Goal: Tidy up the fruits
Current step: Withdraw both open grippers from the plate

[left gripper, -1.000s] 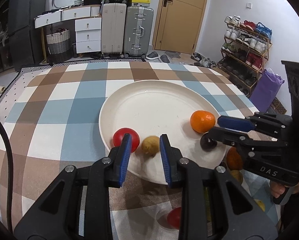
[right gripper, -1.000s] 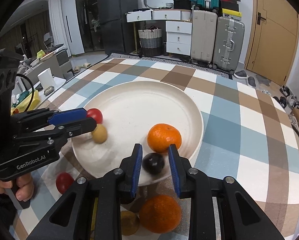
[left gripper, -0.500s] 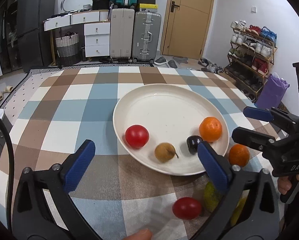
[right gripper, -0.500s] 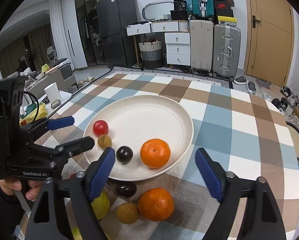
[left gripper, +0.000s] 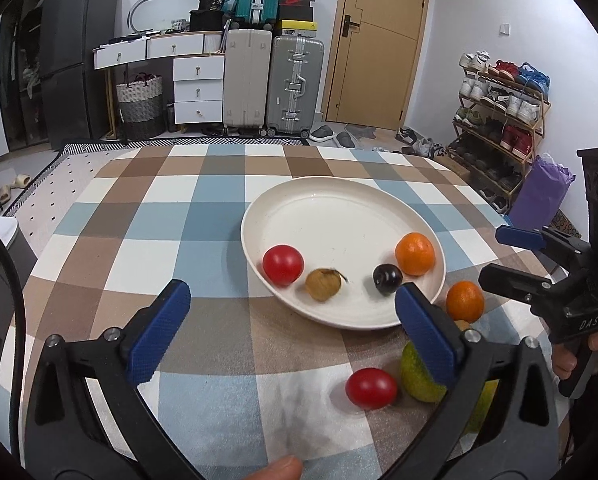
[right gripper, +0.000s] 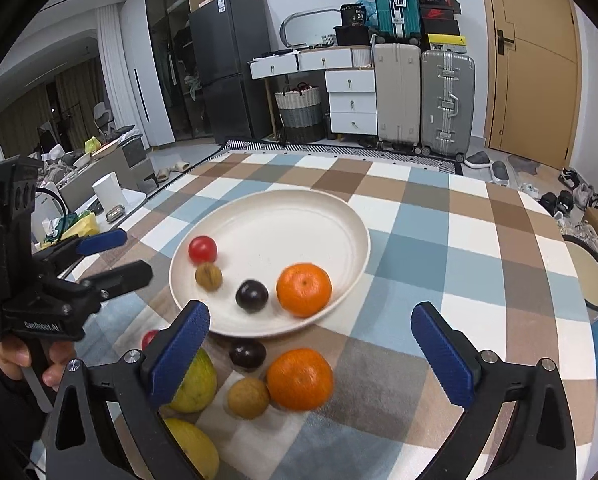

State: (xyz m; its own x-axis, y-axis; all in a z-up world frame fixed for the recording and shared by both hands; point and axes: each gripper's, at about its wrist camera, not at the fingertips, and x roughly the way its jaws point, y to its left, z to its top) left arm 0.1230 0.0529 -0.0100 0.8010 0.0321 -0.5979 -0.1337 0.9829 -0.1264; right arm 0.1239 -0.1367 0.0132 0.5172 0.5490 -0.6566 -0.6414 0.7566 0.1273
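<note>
- Left hand-held gripper (left gripper: 289,320): jaws spread wide, just opened, nothing between the blue pads; hovering over the checked cloth of the bench (left gripper: 139,216), near edge of the plate just ahead.
- Right hand-held gripper (right gripper: 309,344): jaws likewise wide, just opened, empty; poised above the loose fruit in front of the plate.
- White plate (left gripper: 331,200) on the bench, carrying four pieces along its near side: red tomato (left gripper: 283,265), brown longan-like fruit (left gripper: 324,284) just beside it, dark plum (left gripper: 387,279), orange mandarin (left gripper: 415,254) nearest the right rim.
- Off the plate, on the cloth by its near rim: second mandarin (right gripper: 300,378), second dark plum (right gripper: 247,354) next to the plate's edge, second brown fruit (right gripper: 248,398) touching the mandarin, yellow-green fruit (right gripper: 193,384) partly hidden behind the right gripper's left finger, another yellow fruit (right gripper: 197,448) lower down.
- Second red tomato (left gripper: 372,387) on the cloth, apart from the plate, just left of the yellow-green fruit.
- Person's hand on each gripper handle at the frame edges; fingertip (left gripper: 277,470) at the bottom of the left view.
</note>
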